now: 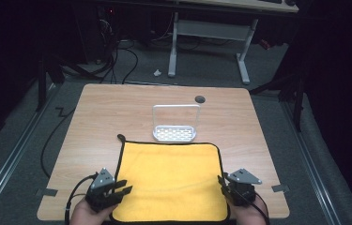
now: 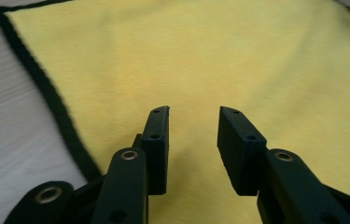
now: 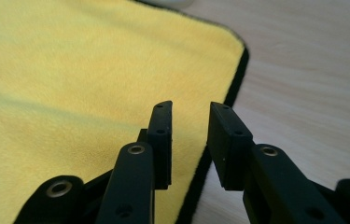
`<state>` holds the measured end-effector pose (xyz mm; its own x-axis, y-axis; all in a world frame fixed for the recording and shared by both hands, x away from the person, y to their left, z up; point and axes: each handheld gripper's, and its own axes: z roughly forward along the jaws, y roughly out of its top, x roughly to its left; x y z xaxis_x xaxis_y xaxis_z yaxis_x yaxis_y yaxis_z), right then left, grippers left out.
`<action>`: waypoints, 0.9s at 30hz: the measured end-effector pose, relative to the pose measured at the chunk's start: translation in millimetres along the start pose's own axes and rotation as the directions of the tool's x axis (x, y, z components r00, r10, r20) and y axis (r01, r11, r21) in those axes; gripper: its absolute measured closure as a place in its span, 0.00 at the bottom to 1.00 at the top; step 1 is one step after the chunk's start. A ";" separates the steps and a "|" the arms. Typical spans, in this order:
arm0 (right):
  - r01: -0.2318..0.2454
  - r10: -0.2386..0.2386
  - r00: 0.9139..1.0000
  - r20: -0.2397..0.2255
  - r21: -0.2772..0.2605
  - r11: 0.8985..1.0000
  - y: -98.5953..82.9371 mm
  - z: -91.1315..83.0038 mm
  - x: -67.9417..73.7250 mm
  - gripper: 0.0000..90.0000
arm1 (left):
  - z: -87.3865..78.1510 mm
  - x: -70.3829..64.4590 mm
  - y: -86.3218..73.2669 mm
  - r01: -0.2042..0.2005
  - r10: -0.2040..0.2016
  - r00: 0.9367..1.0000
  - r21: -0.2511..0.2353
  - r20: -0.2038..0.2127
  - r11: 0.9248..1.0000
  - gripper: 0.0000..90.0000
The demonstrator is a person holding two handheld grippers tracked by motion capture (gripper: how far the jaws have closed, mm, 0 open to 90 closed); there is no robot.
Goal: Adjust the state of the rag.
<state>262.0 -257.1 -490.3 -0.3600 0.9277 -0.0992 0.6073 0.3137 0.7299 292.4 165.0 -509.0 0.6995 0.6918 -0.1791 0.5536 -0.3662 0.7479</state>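
Observation:
A yellow cloth with black edging lies flat on the near half of the wooden table. My left gripper hovers open over the cloth's near left corner; in the left gripper view yellow cloth shows between the jaws and nothing is held. My right gripper sits at the cloth's near right edge, open by a narrow gap. In the right gripper view the jaws straddle the black edging, with bare wood to the right.
A small white rack with a tall wire frame stands just past the cloth's far edge. A dark round grommet sits near the table's far side. Beyond the table are cables and a white desk frame.

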 end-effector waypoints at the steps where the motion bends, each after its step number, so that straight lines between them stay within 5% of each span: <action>1: 0.000 0.000 1.000 0.000 0.000 1.000 0.0 0.0 0.0 0.80 | 3.2 7.2 1.4 0.017 -0.017 1.000 -0.003 -0.022 1.000 0.71; 8: 0.019 -0.019 1.000 -0.010 0.079 0.997 -6.0 36.1 9.5 0.87 | 26.9 33.1 7.0 0.039 -0.035 0.992 0.035 -0.123 0.999 0.82; 16: -0.004 0.004 1.000 0.000 0.082 0.997 -4.0 40.9 -5.2 0.96 | 35.1 22.3 9.0 0.017 -0.014 0.995 0.029 -0.103 0.999 0.92; 24: -0.066 0.061 0.997 0.050 0.088 0.994 -11.8 37.2 -45.6 0.96 | 56.2 4.7 19.1 0.000 0.000 0.999 0.002 -0.043 1.000 0.85; 27: -0.079 0.075 0.996 0.050 0.079 0.994 -14.3 31.6 -52.7 0.87 | 55.5 7.4 22.5 -0.009 0.008 0.998 -0.006 -0.061 1.000 0.80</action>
<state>294.6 -304.1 -516.8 -0.2777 0.9575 -0.0774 0.6881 0.2545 0.6796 335.1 127.4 -529.0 0.6751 0.7256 -0.1333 0.5449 -0.3686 0.7531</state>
